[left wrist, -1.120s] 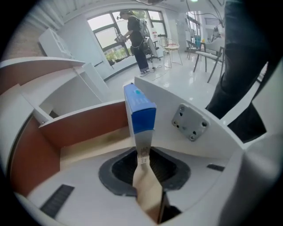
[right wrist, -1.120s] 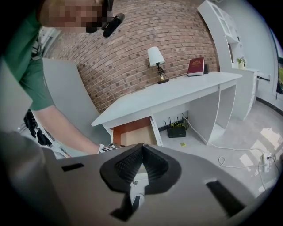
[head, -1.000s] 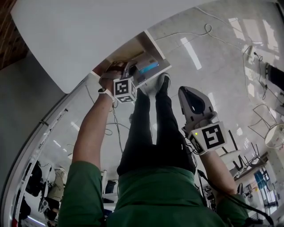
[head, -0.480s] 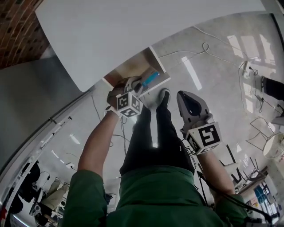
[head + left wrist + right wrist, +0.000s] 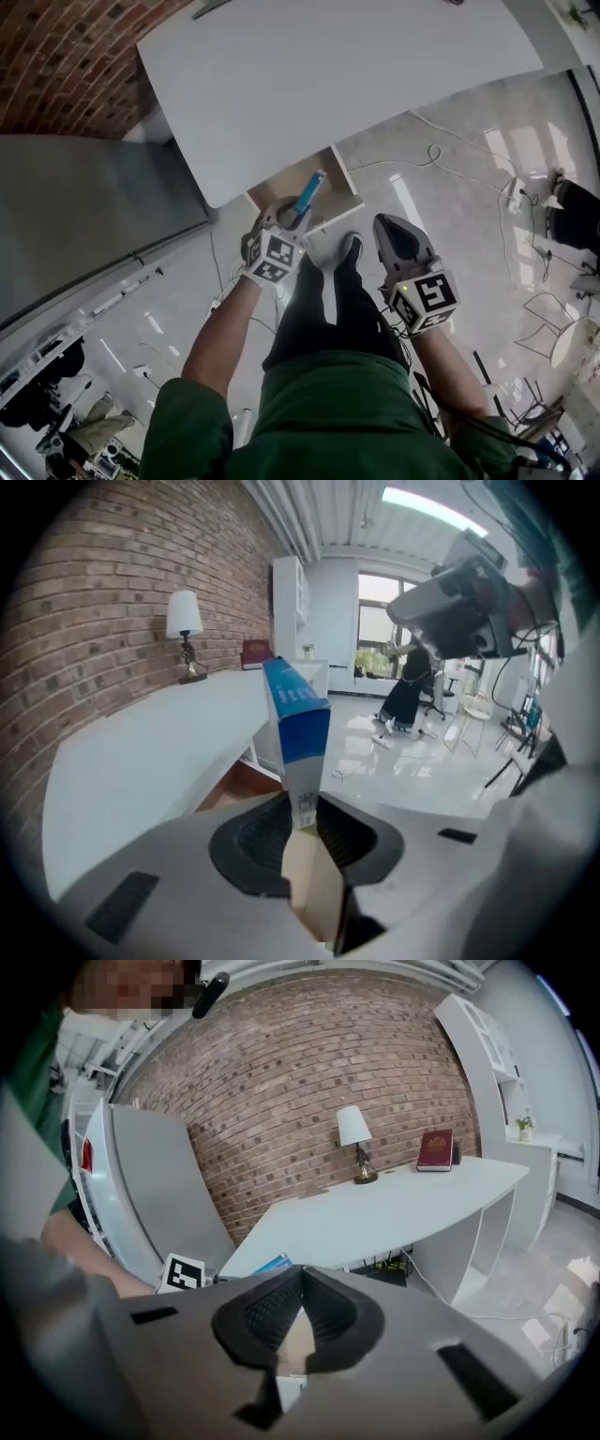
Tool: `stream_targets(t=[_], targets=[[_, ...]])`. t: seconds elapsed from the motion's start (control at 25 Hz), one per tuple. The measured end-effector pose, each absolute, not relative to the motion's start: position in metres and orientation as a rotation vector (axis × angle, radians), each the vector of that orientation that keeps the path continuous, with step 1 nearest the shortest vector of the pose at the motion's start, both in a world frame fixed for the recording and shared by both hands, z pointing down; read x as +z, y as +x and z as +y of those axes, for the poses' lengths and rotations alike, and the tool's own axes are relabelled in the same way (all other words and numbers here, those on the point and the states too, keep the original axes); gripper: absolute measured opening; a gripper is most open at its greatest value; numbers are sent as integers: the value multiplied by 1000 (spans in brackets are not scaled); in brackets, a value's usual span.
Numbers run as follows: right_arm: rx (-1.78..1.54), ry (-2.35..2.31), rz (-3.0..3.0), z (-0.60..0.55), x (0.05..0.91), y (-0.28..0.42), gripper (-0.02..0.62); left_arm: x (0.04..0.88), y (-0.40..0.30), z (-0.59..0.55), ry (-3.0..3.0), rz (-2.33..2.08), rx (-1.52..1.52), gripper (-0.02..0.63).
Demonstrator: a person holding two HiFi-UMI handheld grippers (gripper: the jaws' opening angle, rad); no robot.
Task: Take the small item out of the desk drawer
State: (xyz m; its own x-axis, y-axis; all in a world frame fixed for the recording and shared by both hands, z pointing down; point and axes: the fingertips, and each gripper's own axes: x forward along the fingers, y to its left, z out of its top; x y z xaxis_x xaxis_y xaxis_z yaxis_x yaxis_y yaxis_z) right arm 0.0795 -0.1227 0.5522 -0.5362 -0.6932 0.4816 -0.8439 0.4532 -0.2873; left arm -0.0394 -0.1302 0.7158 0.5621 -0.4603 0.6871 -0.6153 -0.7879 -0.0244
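Note:
The small item is a narrow blue and white box (image 5: 309, 192) (image 5: 298, 728). My left gripper (image 5: 294, 215) (image 5: 300, 822) is shut on its lower end, and the box sticks up out of the pads, above the open drawer (image 5: 330, 174). The drawer hangs under the white desk (image 5: 347, 75) and shows a brown inside. My right gripper (image 5: 387, 225) (image 5: 300, 1279) hovers to the right of the drawer, jaws shut with nothing between them. The right gripper view catches the box (image 5: 273, 1265) and the left gripper's marker cube (image 5: 184, 1274) at its lower left.
A brick wall (image 5: 309, 1082) runs behind the desk (image 5: 403, 1204), which carries a lamp (image 5: 353, 1143) and a red book (image 5: 437, 1150). A tall grey cabinet (image 5: 84, 225) stands left of the desk. Cables (image 5: 431, 150) lie on the glossy floor. My own legs and shoes (image 5: 342, 253) are below the drawer.
The left gripper has lifted the box up out of the drawer and rolled, so the box now stands clear above it. The right gripper has also risen a little.

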Motion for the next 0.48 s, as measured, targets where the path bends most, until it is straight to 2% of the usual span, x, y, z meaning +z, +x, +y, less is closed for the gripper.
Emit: stream_targets(t=[0.48], targets=[[654,1336,-2470,-158,489,73,3,612,-67,-182,2211,-1057,332,78]])
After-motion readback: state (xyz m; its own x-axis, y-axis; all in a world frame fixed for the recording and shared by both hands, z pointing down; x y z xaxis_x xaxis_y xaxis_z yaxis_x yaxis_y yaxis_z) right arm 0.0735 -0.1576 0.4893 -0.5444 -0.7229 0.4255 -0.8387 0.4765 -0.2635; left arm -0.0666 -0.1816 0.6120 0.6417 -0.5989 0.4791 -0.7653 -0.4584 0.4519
